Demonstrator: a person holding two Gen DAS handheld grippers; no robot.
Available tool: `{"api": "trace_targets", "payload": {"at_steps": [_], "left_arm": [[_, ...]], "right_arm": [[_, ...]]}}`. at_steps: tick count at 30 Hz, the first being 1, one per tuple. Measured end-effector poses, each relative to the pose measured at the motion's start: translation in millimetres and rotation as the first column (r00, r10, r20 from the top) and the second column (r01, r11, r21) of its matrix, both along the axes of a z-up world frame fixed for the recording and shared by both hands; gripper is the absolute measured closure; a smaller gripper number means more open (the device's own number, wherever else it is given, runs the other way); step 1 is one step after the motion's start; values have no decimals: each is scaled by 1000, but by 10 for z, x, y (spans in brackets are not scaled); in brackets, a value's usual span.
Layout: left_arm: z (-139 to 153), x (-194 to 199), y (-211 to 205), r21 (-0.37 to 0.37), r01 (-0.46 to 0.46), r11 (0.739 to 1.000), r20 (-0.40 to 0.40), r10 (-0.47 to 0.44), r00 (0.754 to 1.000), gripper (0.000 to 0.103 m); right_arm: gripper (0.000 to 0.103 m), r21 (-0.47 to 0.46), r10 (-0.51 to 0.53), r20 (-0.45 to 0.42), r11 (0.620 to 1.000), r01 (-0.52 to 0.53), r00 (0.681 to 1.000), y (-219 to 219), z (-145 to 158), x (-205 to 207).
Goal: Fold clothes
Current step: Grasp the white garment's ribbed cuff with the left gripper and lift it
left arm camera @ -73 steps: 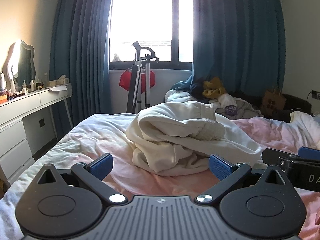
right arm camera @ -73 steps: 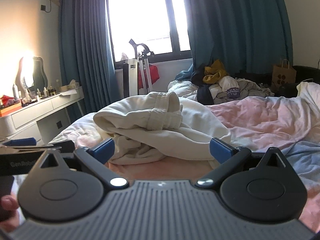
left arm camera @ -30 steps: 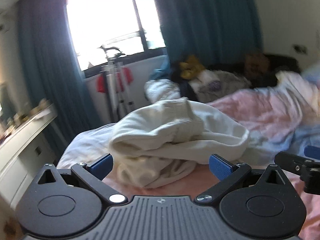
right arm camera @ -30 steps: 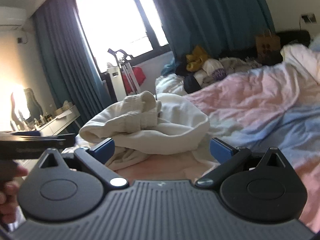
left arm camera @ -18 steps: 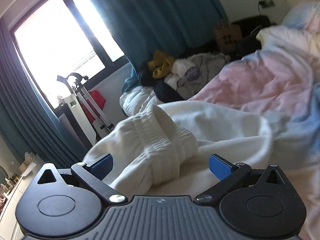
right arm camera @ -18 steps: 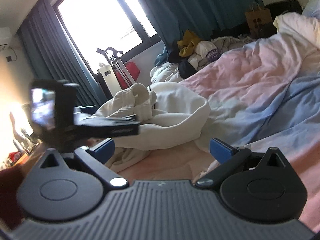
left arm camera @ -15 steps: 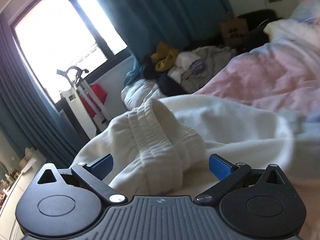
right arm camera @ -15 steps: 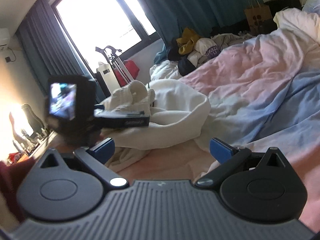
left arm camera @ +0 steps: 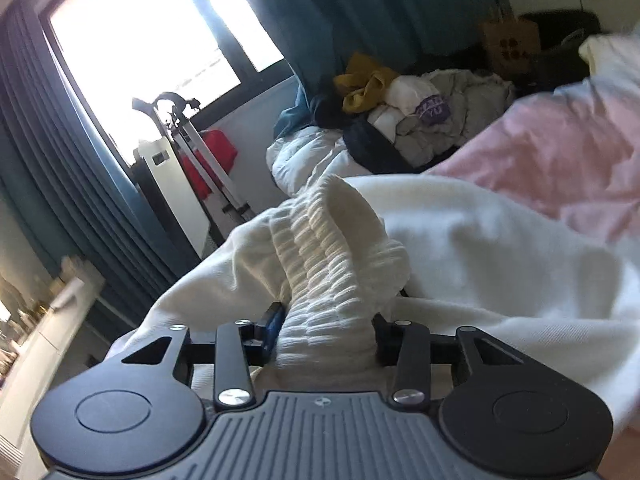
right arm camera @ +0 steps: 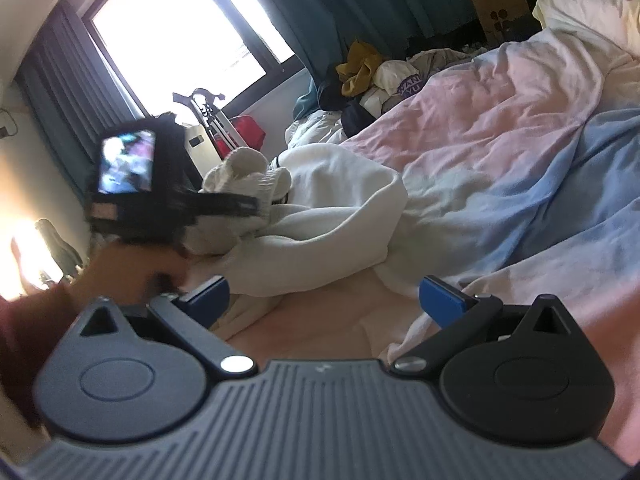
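A cream-white garment (left arm camera: pixel 480 248) lies crumpled on the bed; its ribbed elastic band (left arm camera: pixel 336 248) sticks up. In the left wrist view my left gripper (left arm camera: pixel 326 334) is shut on that ribbed band, which bulges up between the fingers. The right wrist view shows the same garment (right arm camera: pixel 332 220) at centre, with the left gripper (right arm camera: pixel 264 200) and the hand holding it clamped on the band from the left. My right gripper (right arm camera: pixel 322 298) is open, low over the bed in front of the garment, with nothing between its blue pads (right arm camera: pixel 440 298).
A pink and blue duvet (right arm camera: pixel 520 152) covers the bed to the right. A pile of other clothes (left arm camera: pixel 404 100) lies at the far end near blue curtains. A folded metal stand (left arm camera: pixel 192 152) leans under the window. A white dresser (left arm camera: pixel 48 328) runs along the left.
My left gripper moved forward onto the ribbed band and went from open to shut on it. The right gripper swung right and stayed open.
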State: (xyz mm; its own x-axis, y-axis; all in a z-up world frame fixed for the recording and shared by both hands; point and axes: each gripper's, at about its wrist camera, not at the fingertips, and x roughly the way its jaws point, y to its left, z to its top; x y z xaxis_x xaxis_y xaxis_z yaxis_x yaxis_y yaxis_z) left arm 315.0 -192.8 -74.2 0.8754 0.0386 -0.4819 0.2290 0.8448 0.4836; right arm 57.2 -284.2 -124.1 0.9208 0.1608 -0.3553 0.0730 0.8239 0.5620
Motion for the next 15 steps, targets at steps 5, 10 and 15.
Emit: {"api": "trace_targets", "payload": {"at_steps": [5,10,15], "left_arm": [[698,-356,463,-156,-28,987,64,39,997,66],[1488,-566,1247,-369,-126,921,149,192,970,66],[1798,-597,2288,-511,-289,810,121,400,909,68]], "right_arm": [[0,-31,-3,3,1000,3,1000,32,6,8],[0,-64,7,6,998,-6,1000,98,53,-37],[0,-84,13,15,996,-12,1000,145,103,-76]]}}
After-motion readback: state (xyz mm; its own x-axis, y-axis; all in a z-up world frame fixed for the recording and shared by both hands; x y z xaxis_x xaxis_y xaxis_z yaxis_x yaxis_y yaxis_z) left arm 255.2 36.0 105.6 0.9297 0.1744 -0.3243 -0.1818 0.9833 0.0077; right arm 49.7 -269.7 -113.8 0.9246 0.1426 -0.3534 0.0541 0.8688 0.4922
